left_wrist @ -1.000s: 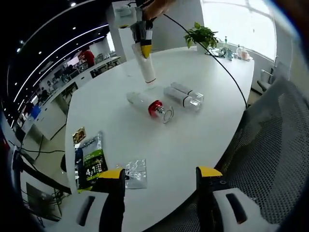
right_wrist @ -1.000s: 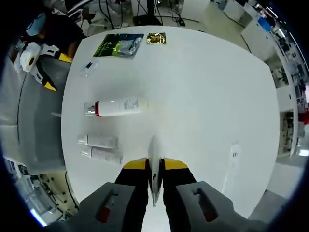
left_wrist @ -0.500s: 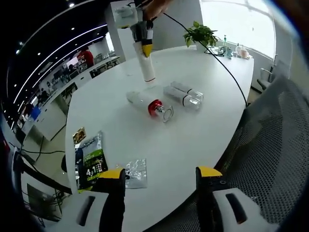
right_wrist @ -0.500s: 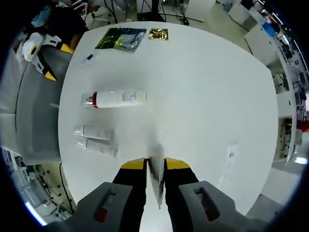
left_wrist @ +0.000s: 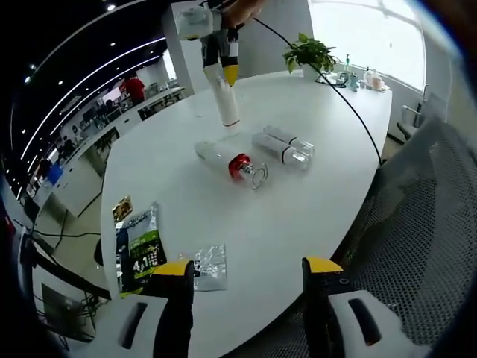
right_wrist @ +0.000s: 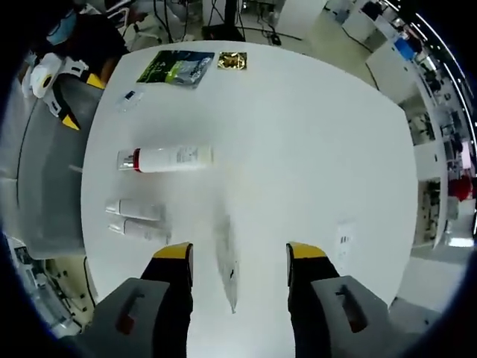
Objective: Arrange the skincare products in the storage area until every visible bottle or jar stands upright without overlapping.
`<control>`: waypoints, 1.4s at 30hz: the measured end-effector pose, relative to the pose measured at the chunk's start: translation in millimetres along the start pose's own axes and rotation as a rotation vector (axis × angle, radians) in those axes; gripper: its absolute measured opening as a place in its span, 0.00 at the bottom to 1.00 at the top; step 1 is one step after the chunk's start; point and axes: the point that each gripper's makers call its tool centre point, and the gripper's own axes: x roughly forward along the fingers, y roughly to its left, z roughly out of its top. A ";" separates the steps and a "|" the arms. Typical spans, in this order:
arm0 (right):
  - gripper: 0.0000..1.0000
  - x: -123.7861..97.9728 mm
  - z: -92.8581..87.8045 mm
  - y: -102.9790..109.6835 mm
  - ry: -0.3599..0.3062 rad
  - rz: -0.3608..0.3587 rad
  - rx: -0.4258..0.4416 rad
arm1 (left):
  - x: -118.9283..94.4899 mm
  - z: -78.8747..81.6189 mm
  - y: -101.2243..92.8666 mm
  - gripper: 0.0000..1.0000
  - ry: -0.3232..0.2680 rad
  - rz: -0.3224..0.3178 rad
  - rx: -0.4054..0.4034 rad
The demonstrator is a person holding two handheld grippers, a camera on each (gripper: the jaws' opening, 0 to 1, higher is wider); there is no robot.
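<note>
A white tube [left_wrist: 224,102] stands upright on the white table [left_wrist: 298,201], and from above the tube [right_wrist: 226,262] sits between the jaws of my open right gripper [right_wrist: 240,257] without touching them. The right gripper [left_wrist: 222,73] hovers just over the tube's top. A white bottle with a red band [left_wrist: 234,163] lies on its side, the same bottle [right_wrist: 165,158] left of the tube. Two clear-capped tubes [left_wrist: 283,147] lie side by side beside it, the pair [right_wrist: 137,220] near the table edge. My left gripper [left_wrist: 248,287] is open at the near edge, holding nothing.
A green packet [left_wrist: 141,245], a gold packet [left_wrist: 121,209] and a clear sachet [left_wrist: 210,265] lie flat near the left gripper. A grey mesh chair [left_wrist: 425,224] stands against the table edge. A potted plant [left_wrist: 309,52] and small items sit at the far end.
My right gripper has opened and let go of the white tube, which now stands on its own. The left gripper and the lying bottles have not moved.
</note>
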 end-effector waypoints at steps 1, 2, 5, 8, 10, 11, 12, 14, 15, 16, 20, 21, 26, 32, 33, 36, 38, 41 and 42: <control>0.62 -4.5 2.9 -2.0 -0.015 -0.026 -0.017 | 0.0 0.0 0.1 0.60 0.000 0.001 0.001; 0.63 -9.3 4.4 -2.8 -0.018 -0.047 -0.034 | -0.1 0.3 0.3 0.60 -0.001 0.001 0.002; 0.65 -33.8 30.9 0.0 -0.093 -0.142 -0.165 | -0.2 0.7 0.4 0.60 -0.002 0.001 0.004; 0.72 -53.2 60.1 3.3 -0.138 -0.252 -0.310 | 0.1 0.4 -1.1 0.60 0.000 -0.005 0.010; 0.73 -62.6 83.4 14.8 -0.160 -0.306 -0.445 | 0.3 -0.3 -1.5 0.60 0.004 -0.007 0.014; 0.71 -63.8 91.0 20.5 -0.159 -0.318 -0.480 | 0.5 -0.3 -2.1 0.60 0.004 -0.010 0.017; 0.70 -61.3 101.2 35.2 -0.157 -0.292 -0.545 | 0.7 -0.6 -2.7 0.59 0.006 -0.013 0.019; 0.69 -52.8 109.8 55.5 -0.146 -0.234 -0.598 | 1.4 -2.2 -3.4 0.59 0.015 -0.014 0.026; 0.70 -49.3 114.7 61.8 -0.141 -0.230 -0.651 | 1.5 -2.0 -3.6 0.59 0.015 -0.015 0.028; 0.68 -41.4 117.0 70.9 -0.111 -0.210 -0.703 | 1.4 -1.6 -3.6 0.59 0.013 -0.015 0.029; 0.65 -9.4 118.7 105.0 -0.046 -0.095 -0.809 | 1.0 -2.3 -3.8 0.59 0.015 -0.015 0.034; 0.64 -3.7 117.8 107.7 -0.022 -0.092 -0.824 | 0.9 -2.3 -3.6 0.59 0.015 -0.014 0.036; 0.58 41.2 104.7 137.6 0.037 0.056 -0.865 | 0.4 -2.8 -2.6 0.58 0.015 -0.010 0.036; 0.50 84.2 90.0 153.2 0.118 0.140 -0.965 | -0.2 -4.4 -0.4 0.55 0.021 -0.002 0.036; 0.49 87.7 88.5 154.1 0.134 0.142 -0.998 | -0.5 -4.8 0.4 0.55 0.023 0.001 0.033; 0.44 99.5 81.6 158.8 0.166 0.160 -1.044 | -0.9 -4.3 0.8 0.55 0.021 0.003 0.034; 0.43 106.3 77.6 160.5 0.180 0.168 -1.068 | -1.1 -4.4 1.3 0.55 0.021 0.005 0.032; 0.39 113.6 74.4 160.0 0.196 0.179 -1.125 | -2.0 -3.5 2.9 0.54 0.016 0.012 0.034; 0.37 114.8 74.2 161.5 0.196 0.190 -1.134 | -2.2 -2.7 3.0 0.54 0.012 0.013 0.031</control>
